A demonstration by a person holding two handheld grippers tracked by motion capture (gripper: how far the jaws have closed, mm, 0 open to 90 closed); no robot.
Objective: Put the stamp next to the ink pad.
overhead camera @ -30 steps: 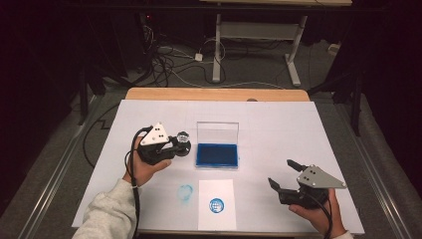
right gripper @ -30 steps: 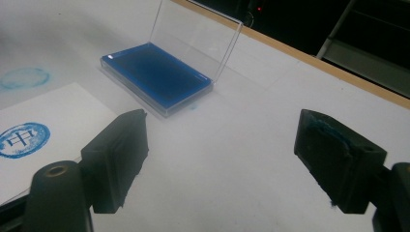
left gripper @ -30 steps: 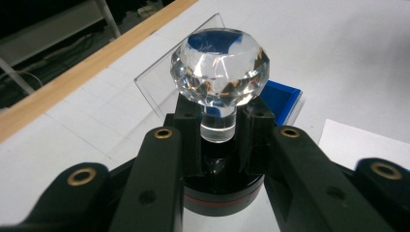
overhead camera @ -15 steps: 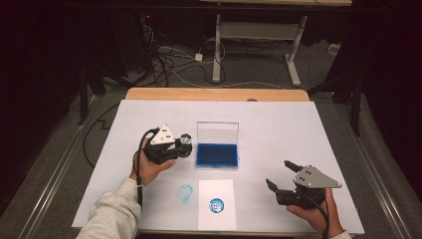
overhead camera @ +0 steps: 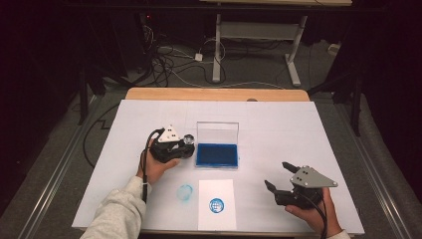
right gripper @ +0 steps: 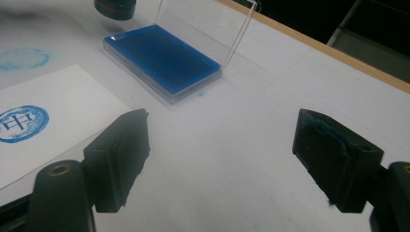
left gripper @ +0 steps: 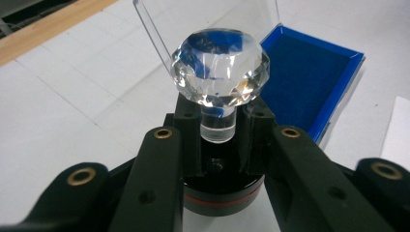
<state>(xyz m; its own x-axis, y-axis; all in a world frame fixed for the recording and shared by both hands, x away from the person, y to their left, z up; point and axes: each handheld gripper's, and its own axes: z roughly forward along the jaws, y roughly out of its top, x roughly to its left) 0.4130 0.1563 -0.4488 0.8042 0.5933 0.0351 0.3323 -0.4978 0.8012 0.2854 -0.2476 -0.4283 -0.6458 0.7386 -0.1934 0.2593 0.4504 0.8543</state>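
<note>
A stamp with a faceted clear knob and a black round base sits upright between the jaws of my left gripper, which is shut on its neck. From above, the left gripper holds the stamp just left of the blue ink pad, whose clear lid stands open. A white paper near the front edge bears a round blue print. My right gripper hovers at the front right, open; its jaws have just been closing a little with nothing between them.
A faint blue ring smudge marks the white table cover left of the paper. The table's wooden far edge lies behind the ink pad. Cables and desk legs are on the floor beyond.
My left gripper has sunk and shifted right with the stamp, closer to the ink pad. The right gripper stayed in place, its jaws a little narrower.
</note>
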